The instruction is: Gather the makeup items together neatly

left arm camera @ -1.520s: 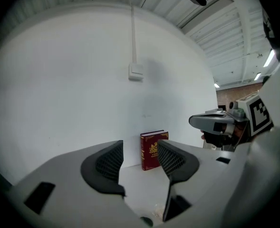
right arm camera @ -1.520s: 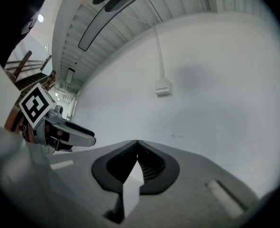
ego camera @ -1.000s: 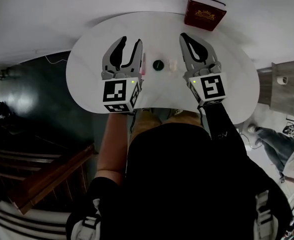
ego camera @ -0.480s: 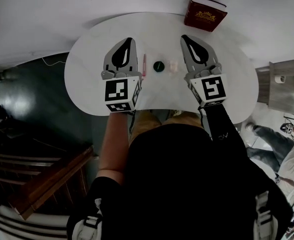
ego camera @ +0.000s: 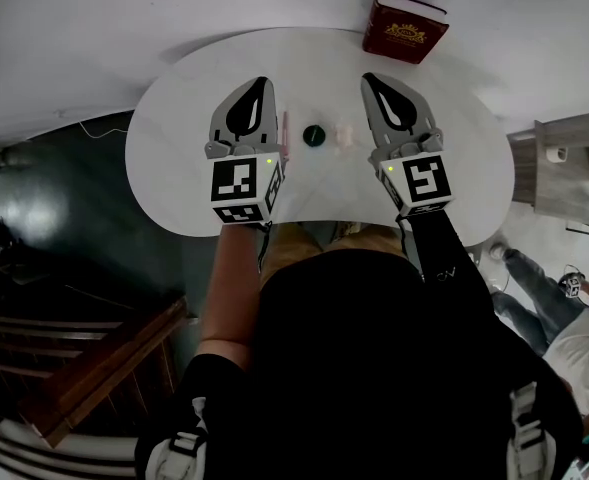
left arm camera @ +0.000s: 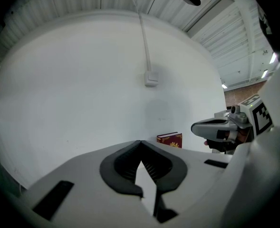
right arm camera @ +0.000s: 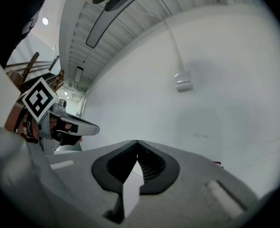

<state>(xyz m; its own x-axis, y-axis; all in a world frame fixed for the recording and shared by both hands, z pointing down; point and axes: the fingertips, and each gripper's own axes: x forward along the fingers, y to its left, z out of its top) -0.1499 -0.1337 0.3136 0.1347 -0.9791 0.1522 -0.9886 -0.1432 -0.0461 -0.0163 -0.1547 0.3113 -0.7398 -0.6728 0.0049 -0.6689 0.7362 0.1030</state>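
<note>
White rounded table [ego camera: 174, 148], dark round jar [ego camera: 315, 135], red hardcover book [ego camera: 405, 28] at one o'clock. Left gripper [ego camera: 261, 82] and right gripper [ego camera: 370, 79] both closed, empty.

We're seeing a dark-red book [ego camera: 406, 28] w/ gold print lying at the white desk's [ego camera: 174, 148] far edge, right of ctr; a cable box [left arm camera: 151, 78] is hanging on the wall [left arm camera: 73, 84].

White rounded table [ego camera: 174, 168], plain white wall [ego camera: 124, 28], dark floor [ego camera: 64, 188], perhaps wooden stairs [ego camera: 84, 358]
</note>
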